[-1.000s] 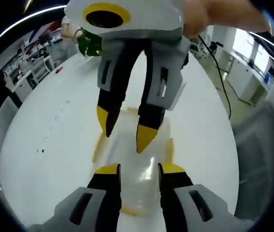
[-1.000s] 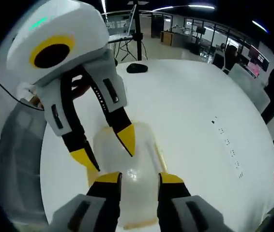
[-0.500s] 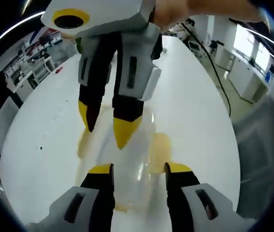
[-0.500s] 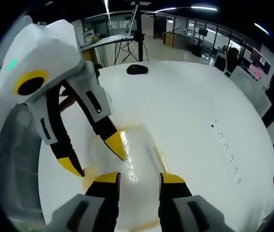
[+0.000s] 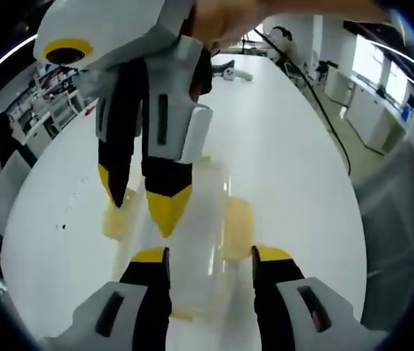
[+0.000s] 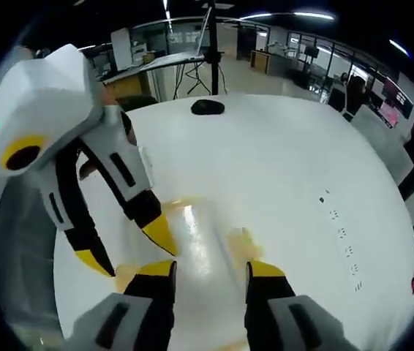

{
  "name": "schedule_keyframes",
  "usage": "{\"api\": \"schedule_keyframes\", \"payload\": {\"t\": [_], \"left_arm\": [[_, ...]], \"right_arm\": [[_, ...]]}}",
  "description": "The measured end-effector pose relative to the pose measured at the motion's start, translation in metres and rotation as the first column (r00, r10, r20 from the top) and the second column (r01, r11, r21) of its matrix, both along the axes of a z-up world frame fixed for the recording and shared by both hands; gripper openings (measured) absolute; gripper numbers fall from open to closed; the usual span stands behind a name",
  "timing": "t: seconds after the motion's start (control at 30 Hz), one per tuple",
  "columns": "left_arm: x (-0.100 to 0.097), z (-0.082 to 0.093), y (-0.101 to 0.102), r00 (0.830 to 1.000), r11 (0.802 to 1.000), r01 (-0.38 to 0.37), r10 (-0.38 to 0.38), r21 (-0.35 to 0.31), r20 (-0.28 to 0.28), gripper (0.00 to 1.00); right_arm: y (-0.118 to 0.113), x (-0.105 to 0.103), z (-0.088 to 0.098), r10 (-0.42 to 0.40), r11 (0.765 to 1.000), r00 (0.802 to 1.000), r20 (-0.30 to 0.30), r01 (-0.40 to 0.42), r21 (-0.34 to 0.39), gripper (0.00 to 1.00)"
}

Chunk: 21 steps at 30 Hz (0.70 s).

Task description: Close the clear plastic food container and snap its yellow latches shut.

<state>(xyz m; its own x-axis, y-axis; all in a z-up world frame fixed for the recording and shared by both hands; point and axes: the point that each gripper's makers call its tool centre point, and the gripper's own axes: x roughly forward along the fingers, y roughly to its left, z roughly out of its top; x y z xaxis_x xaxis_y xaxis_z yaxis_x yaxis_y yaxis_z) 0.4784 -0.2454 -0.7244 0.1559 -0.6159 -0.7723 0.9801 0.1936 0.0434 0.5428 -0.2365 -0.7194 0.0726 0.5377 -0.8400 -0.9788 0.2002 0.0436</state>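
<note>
Both tools over the container, before latching. The container lies flat on the white worktop, directly under both tools, its lid apparently already down (I cannot confirm a full seat, since the clear plastic blurs in both views). I hold the left tool low over the near end with its jaws parted and grasping nothing, straddling the container's width; I judge this stance serves to steady the box rather than to grip it. The right tool comes in from the opposite side, tips pointing down, also released and empty: one yellow tip sits by the latch on one long edge, the other over the lid. A second latch on the opposite long edge stands out from the wall, so it reads as unsnapped.

In the right gripper view the arrangement is mirrored: the right tool frames the container, the left tool descends beside it, and a latch shows just ahead of one jaw. I judge the next move calls for pressing each latch flat against the wall, with the other tool bracing so the light box does not skate across the smooth worktop.
</note>
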Motion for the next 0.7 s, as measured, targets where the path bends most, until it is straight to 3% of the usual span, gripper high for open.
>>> {"api": "schedule_keyframes", "payload": {"t": [0.27,0.4,0.7], "left_arm": [[0.004,-0.001,0.001,1.0,1.0,0.002,-0.002,0.013,0.018,0.37],[0.003,-0.001,0.0,1.0,1.0,-0.012,0.012,0.017,0.013,0.37],[0.001,-0.005,-0.005,0.997,0.999,0.029,-0.032,0.042,0.071,0.4]], "right_arm": [[0.001,0.0,-0.013,0.048,0.999,0.994,-0.094,-0.05,-0.02,0.42],[0.001,0.0,-0.014,0.056,0.998,0.992,-0.114,-0.058,-0.014,0.43],[-0.001,-0.009,-0.015,0.053,0.998,0.985,-0.162,-0.057,-0.02,0.4]]}}
